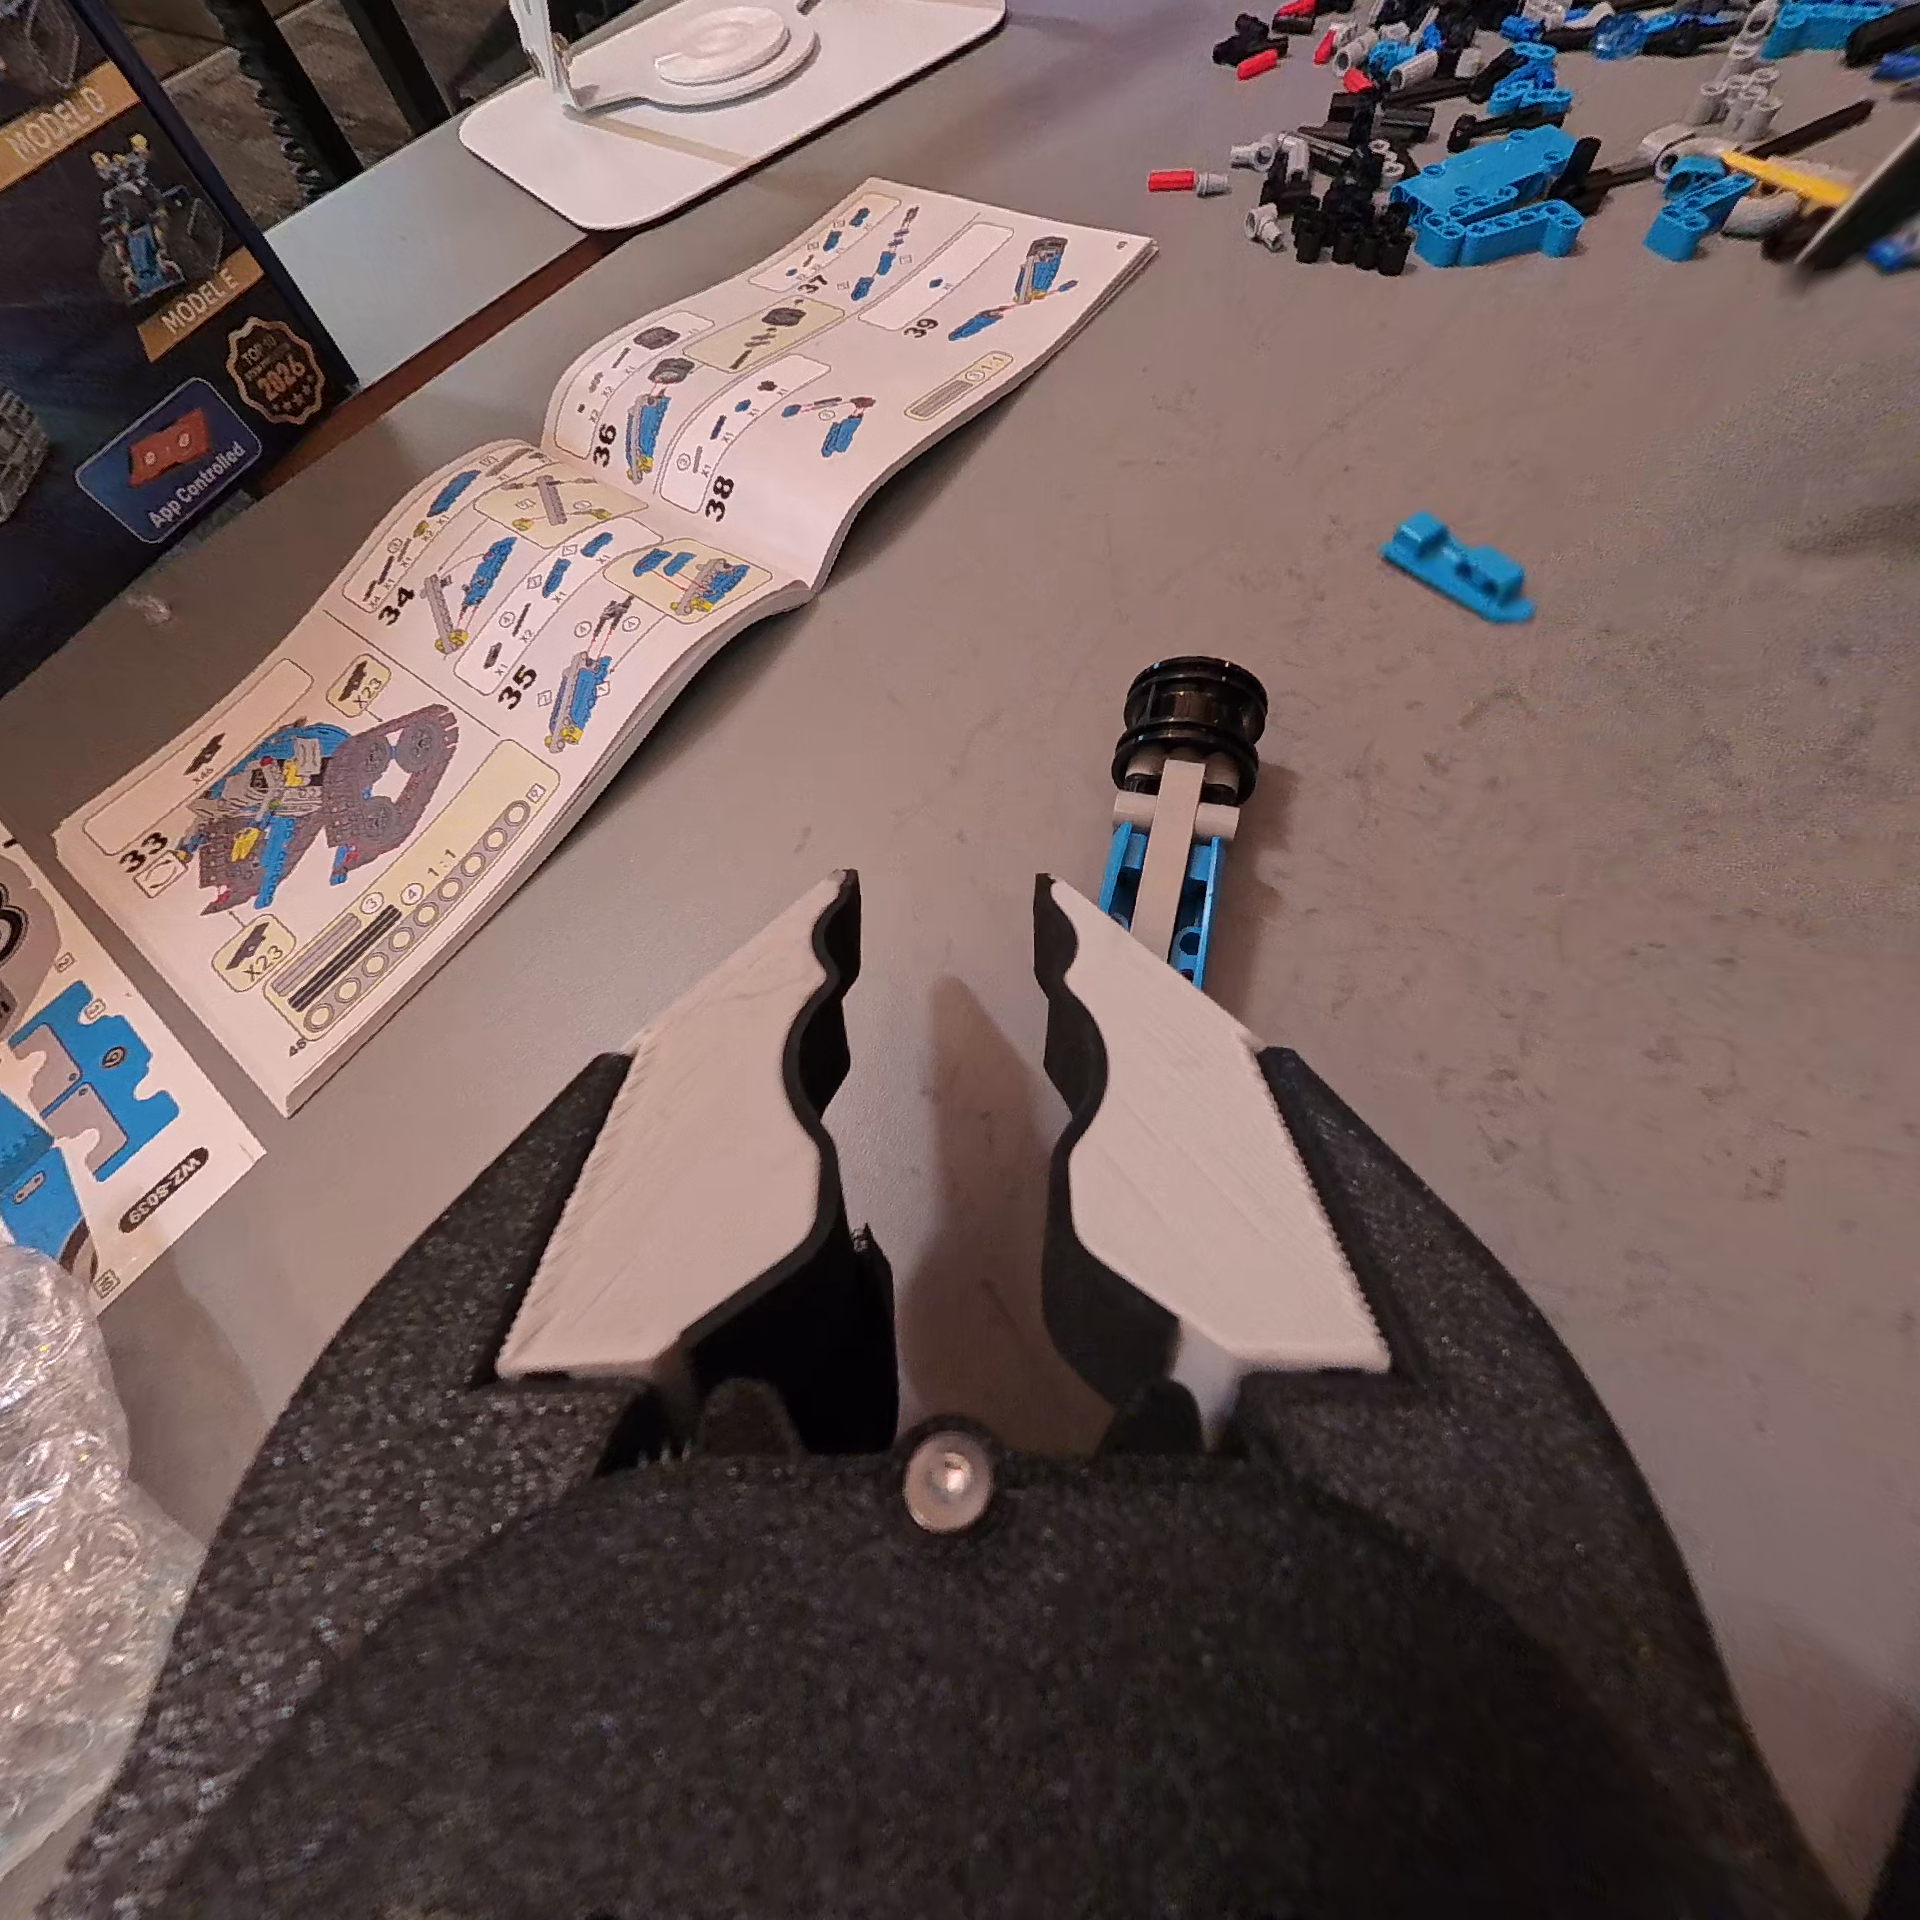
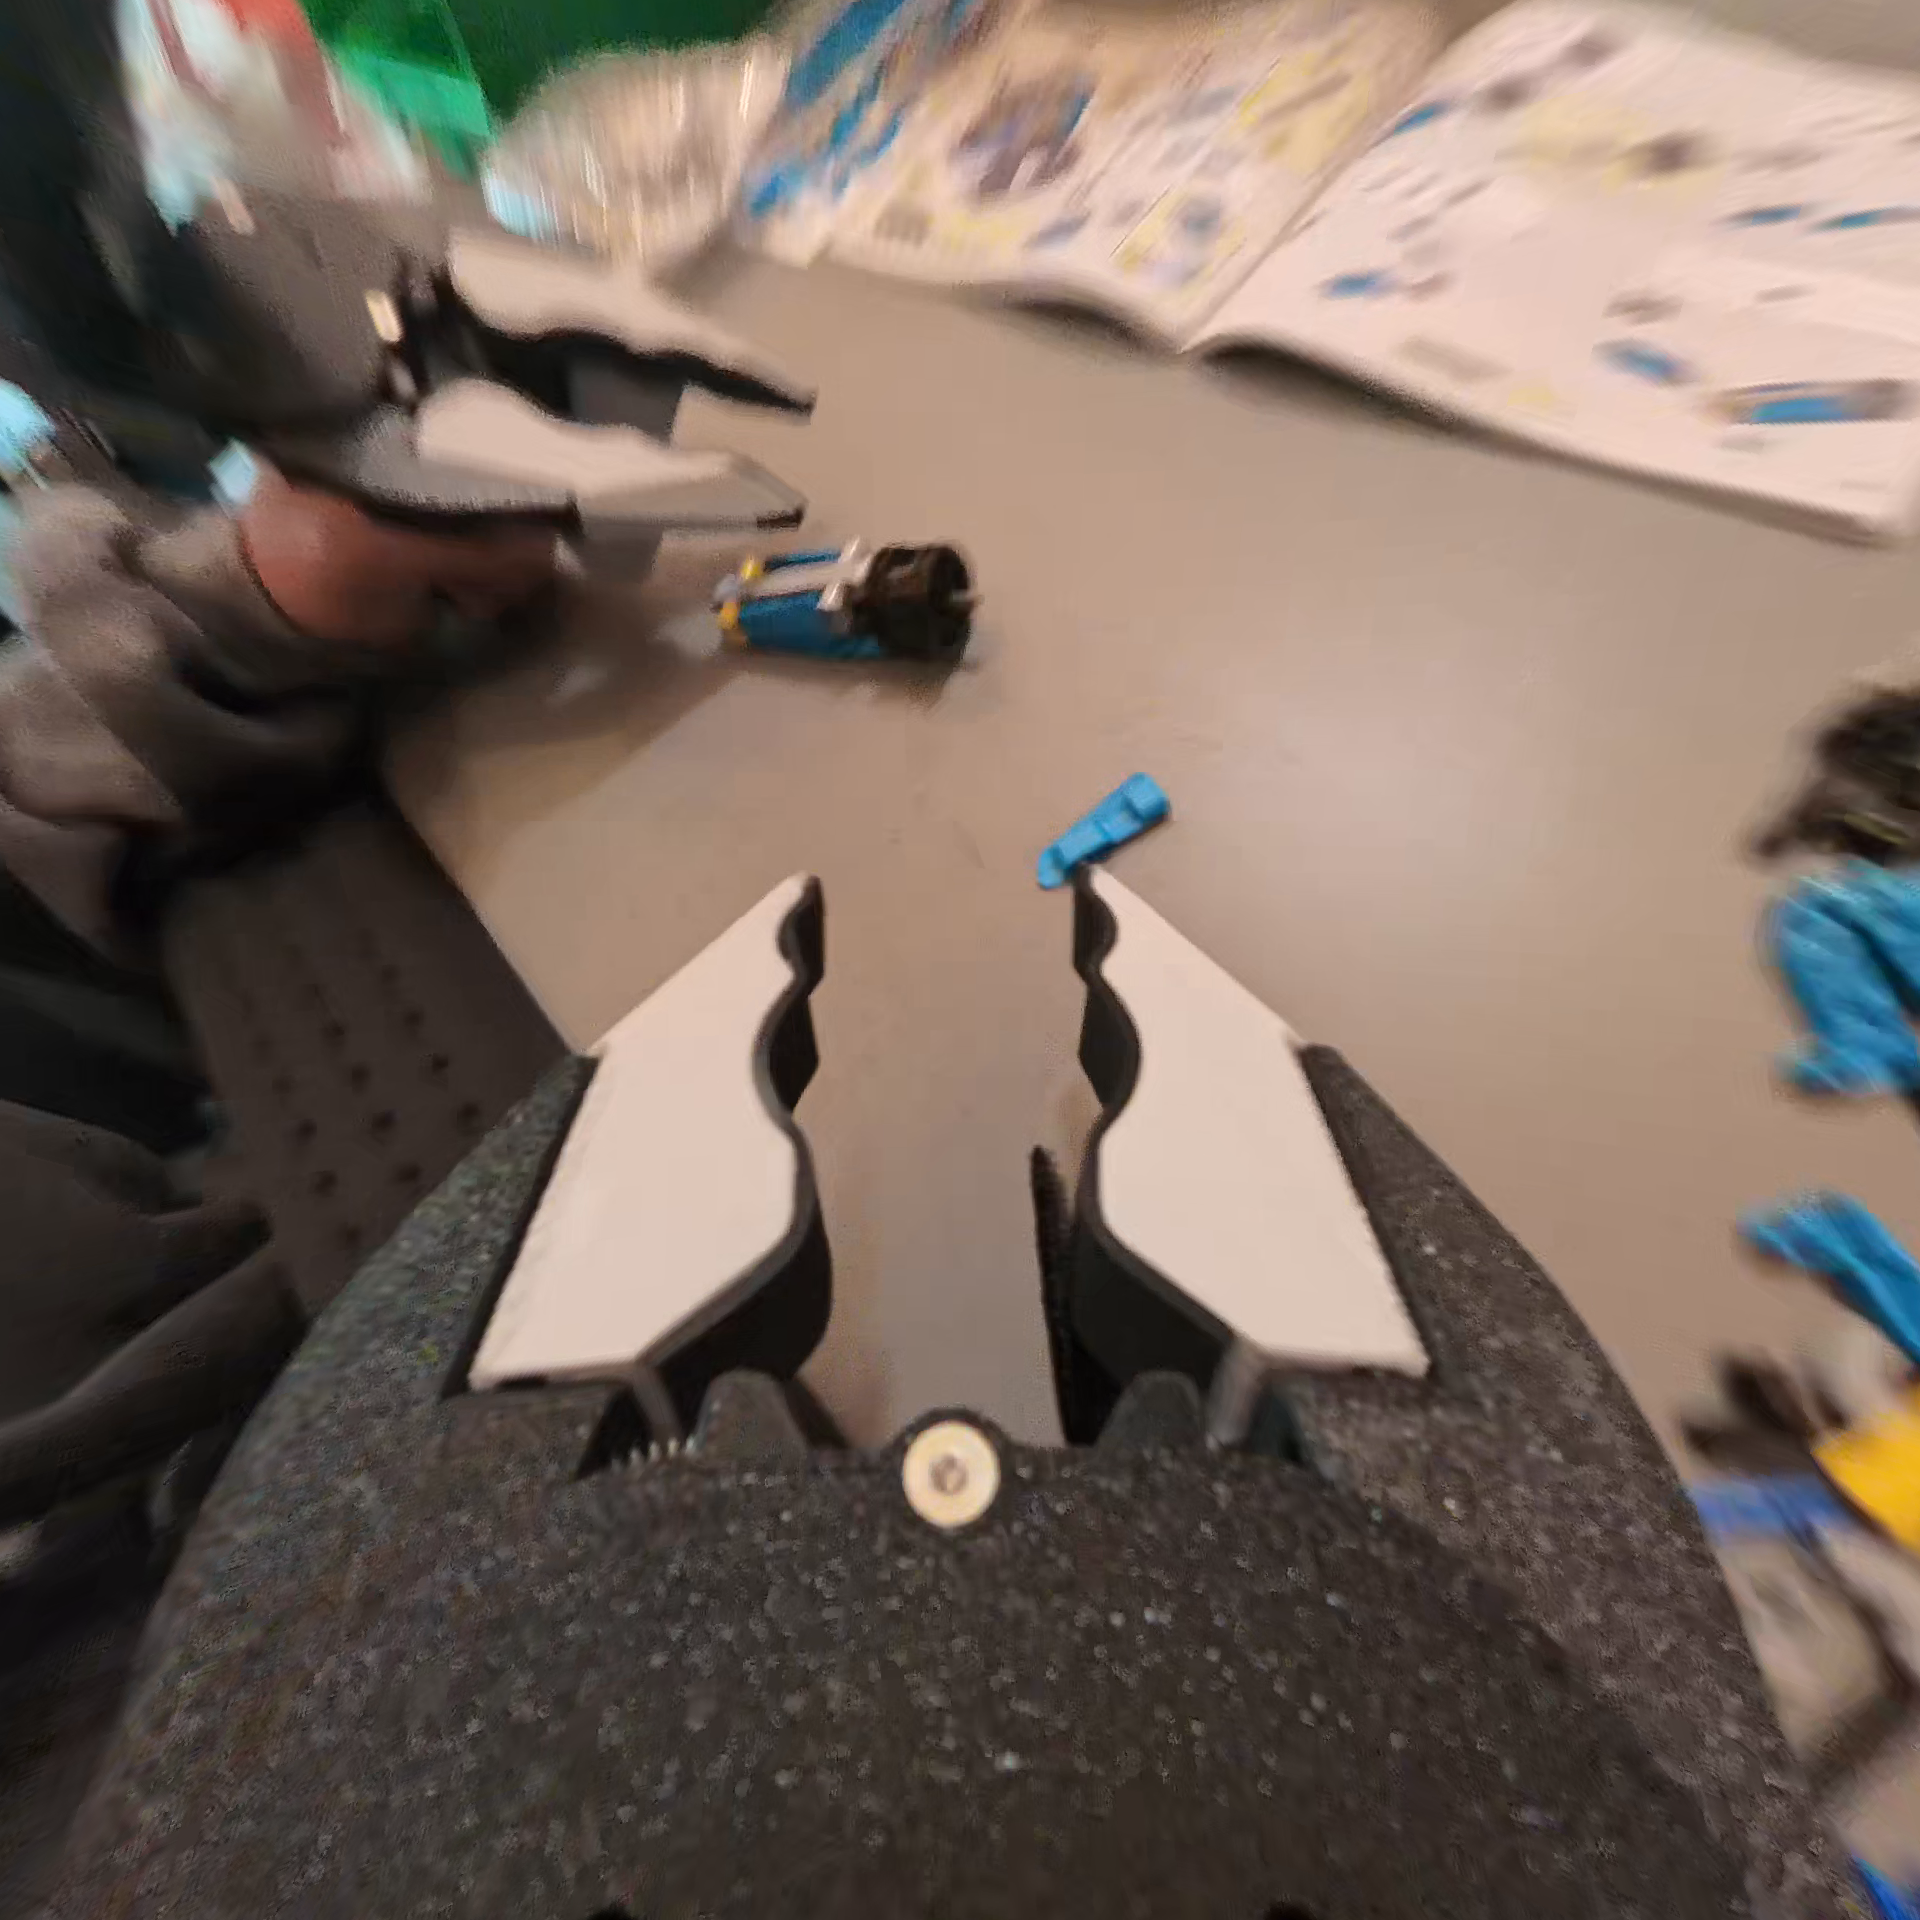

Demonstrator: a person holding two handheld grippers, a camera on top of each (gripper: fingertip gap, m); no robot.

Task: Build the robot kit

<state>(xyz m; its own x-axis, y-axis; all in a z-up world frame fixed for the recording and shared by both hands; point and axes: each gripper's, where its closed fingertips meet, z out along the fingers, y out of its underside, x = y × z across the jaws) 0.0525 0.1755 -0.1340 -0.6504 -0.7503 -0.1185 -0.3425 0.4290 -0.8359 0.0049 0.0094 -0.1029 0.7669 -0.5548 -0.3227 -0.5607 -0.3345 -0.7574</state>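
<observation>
My left gripper is open and empty above the grey table. A small built piece of blue beams, a grey beam and a black wheel hub lies just ahead of its right finger. The piece also shows in the right wrist view, lying just beyond the left gripper there. My right gripper is open and empty. A small blue brick part lies on the table right at its right fingertip; it also shows in the left wrist view. The right wrist view is motion-blurred.
An open instruction booklet lies to the left, with a sticker sheet and crinkled plastic nearer. A pile of blue, black and grey bricks sits far right. A dark toy box and a white stand base stand behind. The grippers' ends are close to 20 cm from one another.
</observation>
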